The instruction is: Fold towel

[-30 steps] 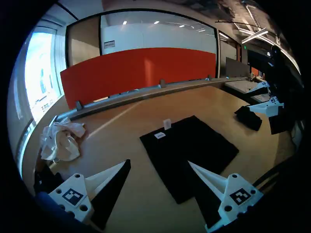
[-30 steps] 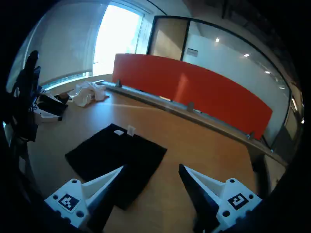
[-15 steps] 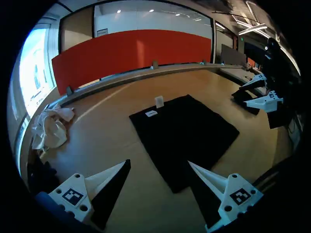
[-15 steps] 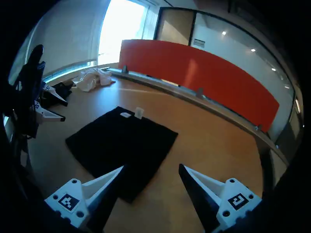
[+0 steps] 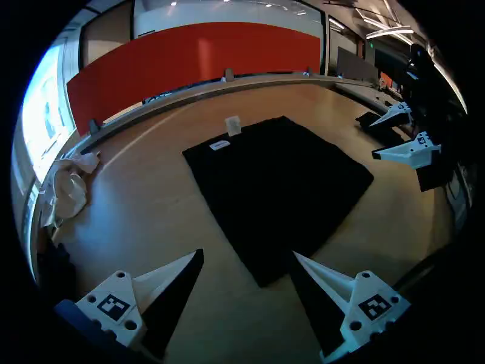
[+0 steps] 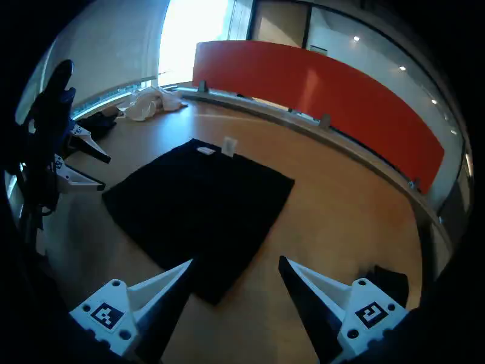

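Noted two small white tags at the far edge of the black towel (image 5: 279, 182): one standing upright (image 5: 233, 125), one lying flat (image 5: 219, 145) just beside it. Print on both too small to read. Noted a square black-and-white coded marker on each white plastic finger of both grippers.

Towel: matte, dark, soft-looking; a rough rectangle spread flat on the smooth light wooden table (image 5: 139, 200), turned corner-on toward the left gripper view. Edges slightly uneven, surface nearly without wrinkles. Same towel (image 6: 200, 206) central in the right gripper view, tags (image 6: 228, 145) at its far side.

Left gripper (image 5: 247, 253): fingers wide apart, clamped on nothing, above the table at the towel's near corner. Seen also in the right gripper view (image 6: 107, 175), beside the towel's left edge.

Right gripper (image 6: 235, 259): fingers likewise apart and empty, over the towel's near corner. Seen in the left gripper view (image 5: 372, 141) just off the towel's right side.

Behind the table: glossy orange-red partition panel (image 5: 194, 60). Near the window: crumpled white cloth (image 5: 63, 191).
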